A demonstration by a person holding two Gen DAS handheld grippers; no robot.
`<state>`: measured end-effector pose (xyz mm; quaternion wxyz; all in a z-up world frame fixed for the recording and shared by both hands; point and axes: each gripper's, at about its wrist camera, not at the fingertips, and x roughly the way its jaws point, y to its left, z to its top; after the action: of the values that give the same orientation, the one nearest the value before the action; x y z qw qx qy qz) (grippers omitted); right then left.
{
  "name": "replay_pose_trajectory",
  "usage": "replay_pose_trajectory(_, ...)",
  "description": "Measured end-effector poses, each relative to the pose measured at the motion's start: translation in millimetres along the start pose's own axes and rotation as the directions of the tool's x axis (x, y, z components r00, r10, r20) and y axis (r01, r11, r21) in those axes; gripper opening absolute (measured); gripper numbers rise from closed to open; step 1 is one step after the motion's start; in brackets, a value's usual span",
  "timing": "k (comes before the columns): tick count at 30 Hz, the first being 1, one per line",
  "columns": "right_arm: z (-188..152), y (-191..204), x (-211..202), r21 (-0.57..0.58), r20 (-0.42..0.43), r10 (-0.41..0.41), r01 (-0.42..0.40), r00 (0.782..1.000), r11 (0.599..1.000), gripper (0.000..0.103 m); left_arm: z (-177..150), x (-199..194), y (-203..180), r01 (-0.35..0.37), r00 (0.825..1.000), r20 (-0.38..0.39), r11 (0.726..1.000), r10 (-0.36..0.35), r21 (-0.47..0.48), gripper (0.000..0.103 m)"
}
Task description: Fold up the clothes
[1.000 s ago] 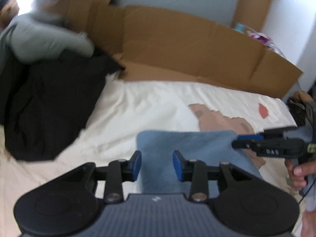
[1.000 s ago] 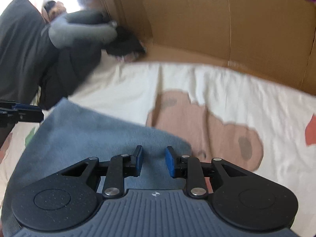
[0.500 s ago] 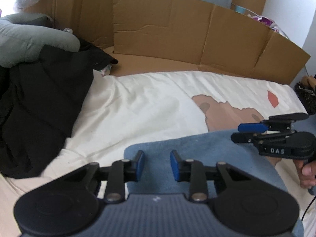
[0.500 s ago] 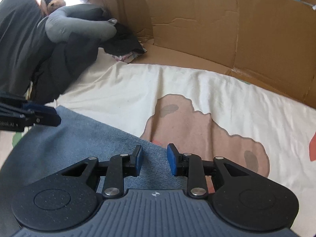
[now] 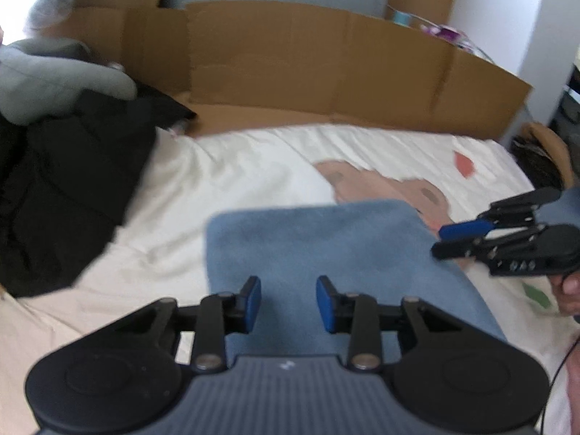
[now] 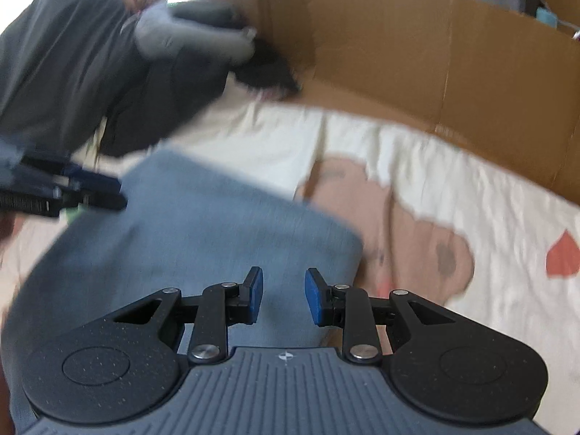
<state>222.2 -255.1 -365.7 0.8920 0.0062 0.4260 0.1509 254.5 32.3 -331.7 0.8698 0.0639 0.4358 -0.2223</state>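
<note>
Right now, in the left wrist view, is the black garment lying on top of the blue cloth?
No: the black garment lies apart from the blue cloth, with bare sheet between.

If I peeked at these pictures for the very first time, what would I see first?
Probably the blue cloth lying in the middle of the cream bedsheet, right in front of both grippers. Next, the big dark pile of clothes on the left, with a grey garment on top. Behind it all runs a brown cardboard wall along the far edge of the bed.
</note>
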Motion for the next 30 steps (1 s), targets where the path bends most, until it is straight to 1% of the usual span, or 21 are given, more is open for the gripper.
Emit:
replay_pose_trajectory(2,-15.2,4.2,-3.3,0.001,-0.027,-0.003,0.003,1.0,1.0,0.031,-8.0,0.3,-6.5,0.022,0.999,-0.023,0.999,-0.022,0.035,0.036)
replay_pose_trajectory(4,-28.0,7.9,-12.5,0.01,-0.023,0.0,0.0,1.0,1.0,0.03,-14.8,1.6,-11.0,0.007,0.999,-0.043,0.998,-0.004,0.067,0.035)
replay_pose_trajectory(7,-43.0,15.1,-22.9,0.028,-0.049,-0.019,0.02,0.999,0.999,0.028,-21.5,1.3,-11.2,-0.002,0.999,-0.052,0.996,0.006,0.087,0.034)
replay_pose_trajectory(8,-48.2,15.0,-25.9,0.054,-0.065,-0.012,0.016,0.998,0.998,0.028,-23.3,1.0,-10.9,-0.004,0.998,-0.055,0.996,0.009,0.092,0.031)
replay_pose_trajectory(11,-64.5,17.1,-34.8,0.111,-0.1,0.028,-0.017,0.995,0.994,0.027,-28.3,0.0,-9.1,-0.007,0.998,-0.067,0.995,0.014,0.104,0.031)
replay_pose_trajectory(14,-81.4,21.0,-42.7,0.153,-0.124,0.06,-0.04,0.991,0.987,0.028,-32.4,-1.1,-3.6,-0.001,0.997,-0.075,0.996,0.007,0.087,0.031)
replay_pose_trajectory(17,-87.1,17.9,-46.0,0.221,-0.146,0.105,-0.071,0.984,0.973,0.027,-36.3,-2.6,-2.0,-0.004,0.997,-0.076,0.996,0.011,0.086,0.03)
replay_pose_trajectory(19,-89.0,12.8,-46.1,0.289,-0.165,0.144,-0.091,0.976,0.953,0.027,-37.4,-2.3,-3.1,-0.01,0.997,-0.075,0.995,0.017,0.097,0.031)
replay_pose_trajectory(22,-94.1,3.5,-46.4,0.4,-0.191,0.204,-0.114,0.96,0.91,0.028,-37.4,-0.4,-1.4,-0.008,0.997,-0.079,0.996,0.015,0.087,0.031)
replay_pose_trajectory(25,-101.3,-5.7,-46.2,0.514,-0.22,0.274,-0.127,0.936,0.848,0.03,-36.6,-0.2,-0.6,-0.005,0.997,-0.082,0.996,0.012,0.086,0.03)
replay_pose_trajectory(27,-105.9,-9.9,-48.5,0.572,-0.218,0.314,-0.139,0.924,0.808,0.03,-35.7,-2.0,-1.1,-0.008,0.996,-0.083,0.996,0.015,0.086,0.03)
replay_pose_trajectory(30,-102.9,-14.4,-50.7,0.563,-0.21,0.326,-0.159,0.922,0.811,0.031,-34.5,-8.2,-1.6,-0.015,0.996,-0.084,0.997,0.021,0.077,0.029)
